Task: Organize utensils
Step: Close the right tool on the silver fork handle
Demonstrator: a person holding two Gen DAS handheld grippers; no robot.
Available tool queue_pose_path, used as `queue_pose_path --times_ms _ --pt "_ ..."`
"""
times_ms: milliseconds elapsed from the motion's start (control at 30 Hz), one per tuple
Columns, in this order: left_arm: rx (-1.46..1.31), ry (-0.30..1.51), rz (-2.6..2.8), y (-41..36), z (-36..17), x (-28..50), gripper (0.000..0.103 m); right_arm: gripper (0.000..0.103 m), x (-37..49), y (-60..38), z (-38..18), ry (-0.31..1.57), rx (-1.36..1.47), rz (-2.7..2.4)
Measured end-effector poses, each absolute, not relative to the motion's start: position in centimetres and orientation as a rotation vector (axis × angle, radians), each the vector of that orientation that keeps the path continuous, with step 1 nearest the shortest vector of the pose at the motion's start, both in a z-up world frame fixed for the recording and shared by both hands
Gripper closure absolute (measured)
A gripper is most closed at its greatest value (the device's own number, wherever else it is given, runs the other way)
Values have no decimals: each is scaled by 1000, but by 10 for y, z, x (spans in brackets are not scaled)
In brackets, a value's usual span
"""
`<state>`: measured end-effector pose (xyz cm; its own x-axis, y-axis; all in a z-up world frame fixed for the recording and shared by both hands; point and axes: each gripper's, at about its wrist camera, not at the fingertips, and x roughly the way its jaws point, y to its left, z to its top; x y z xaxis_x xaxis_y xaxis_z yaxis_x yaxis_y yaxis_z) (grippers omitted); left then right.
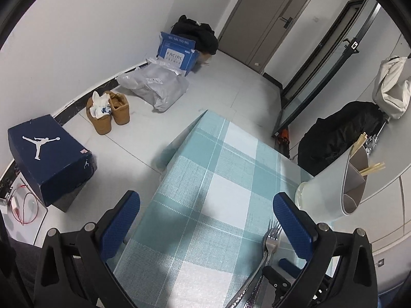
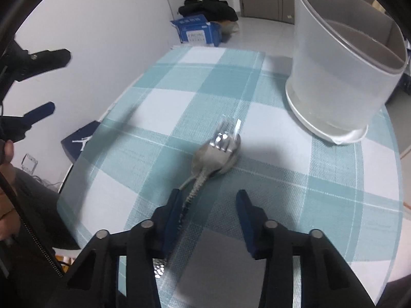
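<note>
A metal fork (image 2: 223,134) lies on top of a metal spoon (image 2: 218,159) on the checked tablecloth (image 2: 179,82), heads pointing away. My right gripper (image 2: 208,205) is open just above the cloth, its left finger beside the two handles, nothing between the pads. A white utensil holder (image 2: 341,77) with inner dividers stands at the far right; in the left wrist view the holder (image 1: 334,187) has chopsticks (image 1: 370,169) in it. My left gripper (image 1: 205,220) is open and empty above the table's left part; the fork (image 1: 269,241) shows beside its right finger.
The table's left edge (image 1: 164,169) drops to a tiled floor with a dark blue shoebox (image 1: 48,154), tan shoes (image 1: 108,113), a grey bag (image 1: 156,87) and a blue box (image 1: 177,51). A black jacket (image 1: 339,133) lies right of the table.
</note>
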<state>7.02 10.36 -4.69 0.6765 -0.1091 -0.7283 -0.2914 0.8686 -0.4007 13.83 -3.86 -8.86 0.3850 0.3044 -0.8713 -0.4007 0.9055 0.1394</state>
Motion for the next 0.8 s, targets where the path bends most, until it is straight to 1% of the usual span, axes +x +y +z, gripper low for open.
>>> queue_pose_path --times_ms 100,200,367,533,800 --pt "-504 833 100 100 -46 70 1 76 138 -33 -90 1099 -130 459" --pt "-472 833 91 96 -44 69 1 91 138 -27 -88 1107 -164 474" --pt "-448 841 67 92 -44 67 1 92 140 -30 -86 1135 -151 487" --pt "-417 850 42 84 -43 67 1 98 141 -44 -86 1161 -101 489" --pt "-369 832 20 72 -38 65 1 98 128 -67 -82 1174 -125 471"
